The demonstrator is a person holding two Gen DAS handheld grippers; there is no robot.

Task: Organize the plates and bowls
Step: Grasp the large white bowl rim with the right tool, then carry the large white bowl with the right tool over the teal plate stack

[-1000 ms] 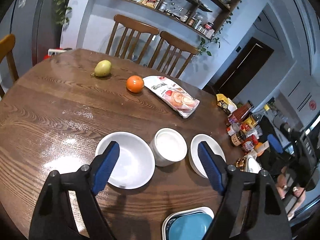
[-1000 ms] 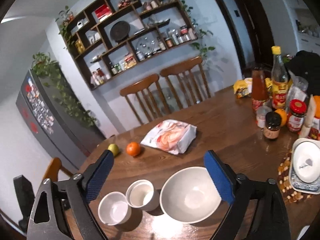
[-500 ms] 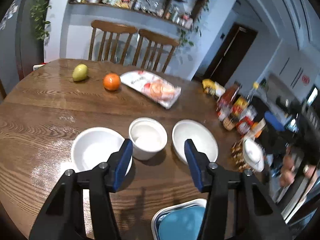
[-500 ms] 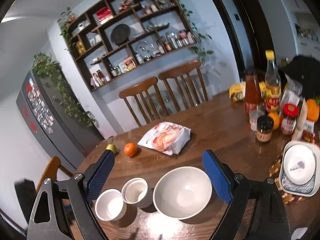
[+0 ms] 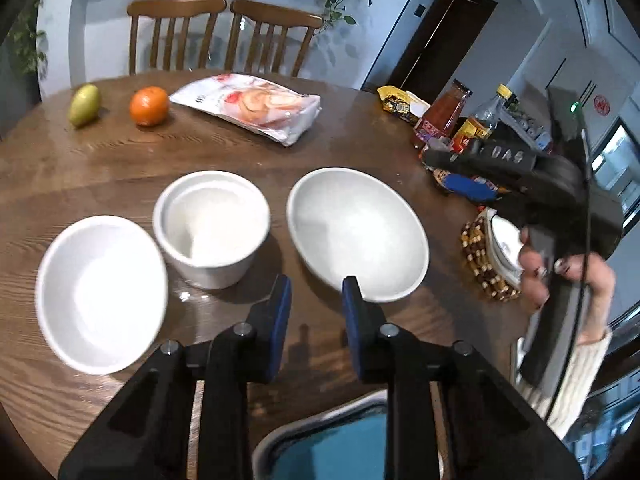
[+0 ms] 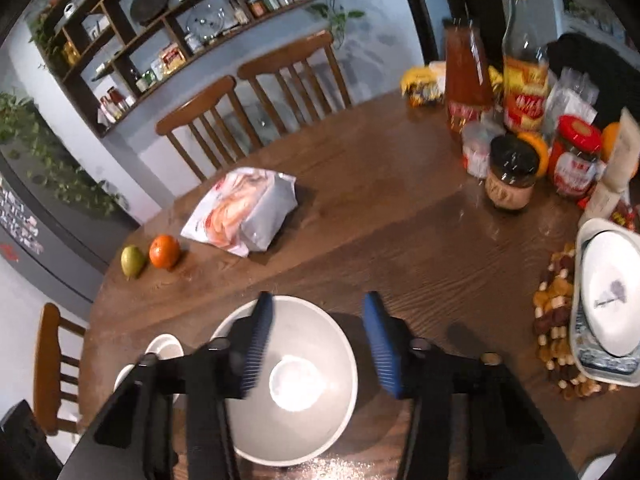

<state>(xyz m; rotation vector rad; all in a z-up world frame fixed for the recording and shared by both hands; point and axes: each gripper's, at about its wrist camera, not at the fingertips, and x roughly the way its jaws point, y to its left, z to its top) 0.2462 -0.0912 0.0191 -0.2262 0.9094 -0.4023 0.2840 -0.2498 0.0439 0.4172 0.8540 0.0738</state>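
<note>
Raised letters reading "DAS" stood on the black body of the right hand-held gripper (image 5: 506, 156), seen from the left wrist view. The red emblem on the wall sign (image 5: 601, 103) was illegible. Printing on the snack bag (image 5: 256, 106), the sauce bottle (image 6: 466, 76) and the red-lidded jar (image 6: 576, 156) was blurred beyond reading.

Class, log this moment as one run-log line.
left gripper: open, empty | right gripper: open over big bowl | bowls unstacked
</note>
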